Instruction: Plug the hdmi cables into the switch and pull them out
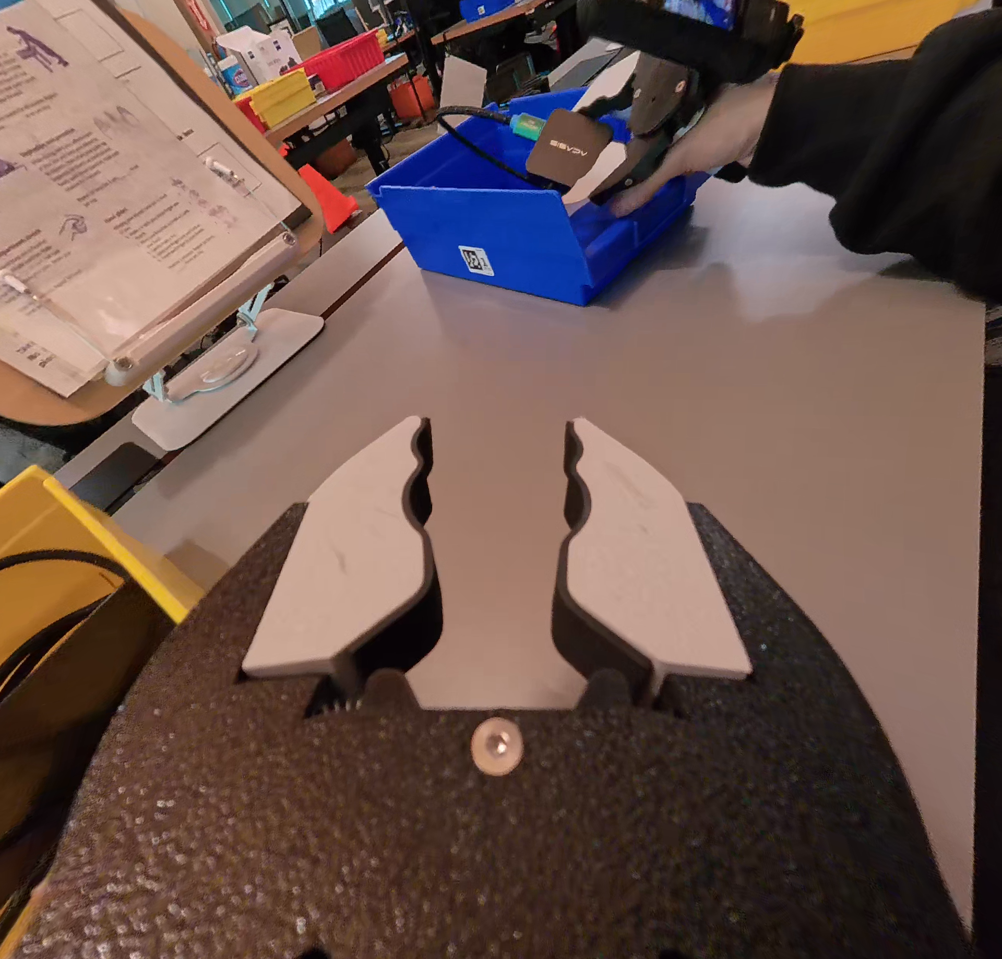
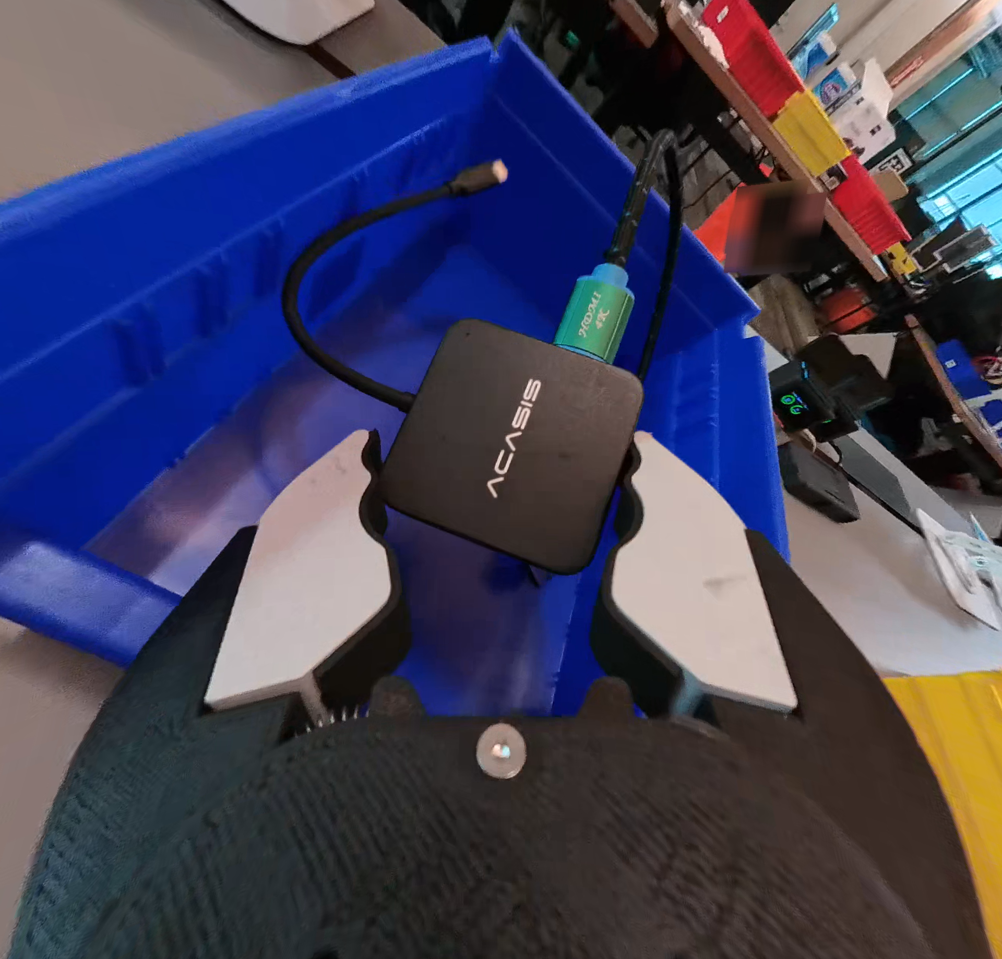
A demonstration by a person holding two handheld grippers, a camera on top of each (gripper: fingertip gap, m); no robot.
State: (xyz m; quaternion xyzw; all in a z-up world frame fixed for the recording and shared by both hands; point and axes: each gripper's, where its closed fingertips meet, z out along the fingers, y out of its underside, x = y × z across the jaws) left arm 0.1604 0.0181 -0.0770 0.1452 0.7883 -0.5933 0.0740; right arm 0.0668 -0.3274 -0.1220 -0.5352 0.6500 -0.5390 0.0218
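Right gripper [image 2: 501, 491] clamped on the switch [image 2: 512, 445] above the blue bin [image 2: 162, 282], green HDMI plug [image 2: 593, 315] seated; left gripper [image 1: 498, 491] fingers apart, idle nearer the camera—next, probably pinch plug, pull straight.

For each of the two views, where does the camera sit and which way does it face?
Left wrist view: on the left tongs, open over the grey table, facing the blue bin and the right tongs, a hand behind.
Right wrist view: on the right tongs, looking down into the bin, clamped on the black switch.
Shared: bin, switch, green plug.
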